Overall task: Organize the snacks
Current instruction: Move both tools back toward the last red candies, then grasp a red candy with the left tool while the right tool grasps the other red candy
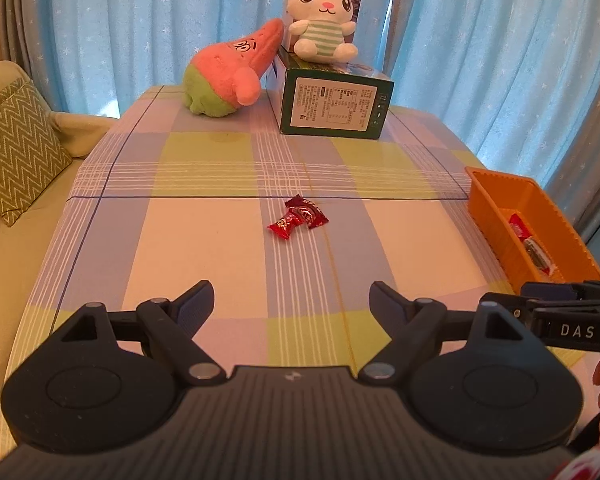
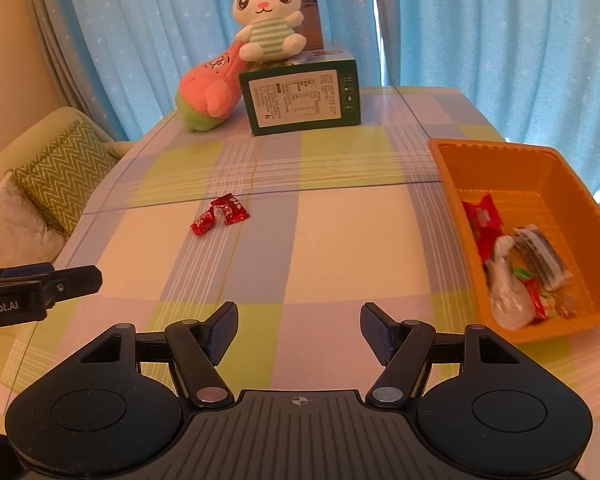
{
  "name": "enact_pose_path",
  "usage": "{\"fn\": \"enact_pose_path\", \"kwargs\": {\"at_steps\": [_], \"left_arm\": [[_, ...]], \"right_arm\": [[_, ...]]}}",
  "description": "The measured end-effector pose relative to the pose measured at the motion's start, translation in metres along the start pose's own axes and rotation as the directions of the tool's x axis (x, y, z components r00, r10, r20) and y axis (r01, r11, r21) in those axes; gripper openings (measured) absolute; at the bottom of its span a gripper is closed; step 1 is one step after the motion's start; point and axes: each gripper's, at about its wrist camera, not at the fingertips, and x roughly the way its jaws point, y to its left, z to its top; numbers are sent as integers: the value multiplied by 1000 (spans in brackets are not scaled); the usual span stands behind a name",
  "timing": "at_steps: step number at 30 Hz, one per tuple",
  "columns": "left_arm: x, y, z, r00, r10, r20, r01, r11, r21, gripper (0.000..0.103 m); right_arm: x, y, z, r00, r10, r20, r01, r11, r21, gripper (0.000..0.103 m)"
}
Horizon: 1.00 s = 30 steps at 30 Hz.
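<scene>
A table under a checked cloth (image 1: 204,240) of pale yellow, green and lilac fills the view. At its far end lies a green box (image 1: 334,106) with a white label, and a white plush rabbit (image 1: 324,20) sits on top of it. Just left of the box a pink and green plush toy (image 1: 228,76) leans against it. Blue curtains (image 1: 140,20) hang behind. On the left stands a pale sofa (image 1: 4,272) with a green zigzag cushion (image 1: 16,148).
</scene>
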Motion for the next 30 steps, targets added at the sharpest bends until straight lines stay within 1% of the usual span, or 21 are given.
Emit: {"fn": "enact_pose_path", "kwargs": {"at_steps": [2,4,11,15,18,21,22,24,26,29,30], "left_arm": [[16,4,5,1000,0,-6,0,1000,10,81],[32,8,9,1000,-2,-14,3,1000,21,77],[88,18,21,999,-30,-24,32,997,73,67],[120,19,27,999,-48,-9,49,991,125,57],[142,18,28,998,-57,-5,57,984,171,48],[157,15,27,999,-49,9,47,978,204,42],[161,15,27,998,-55,8,52,977,205,40],[169,14,27,998,-70,3,68,975,212,40],[176,11,26,997,-75,1,72,969,237,37],[182,9,28,996,-85,1,82,964,253,30],[184,9,29,996,-84,3,81,963,257,24]], "right_arm": [[14,1,5,1000,5,0,-5,1000,-7,68],[28,1,10,1000,12,1,-12,1000,-11,67],[81,-1,23,1000,28,-11,-28,999,-32,67],[104,-2,29,999,36,-12,-37,999,-34,67],[119,-2,33,999,40,-8,-41,998,-45,67],[130,-3,37,999,37,-3,-37,998,-51,67],[133,-4,38,999,36,-1,-36,998,-52,67],[140,-5,40,999,34,1,-34,998,-54,67],[146,-6,42,999,34,2,-34,998,-59,67],[152,-5,44,999,37,5,-37,997,-70,67],[154,-4,45,999,41,8,-40,996,-74,67]]}}
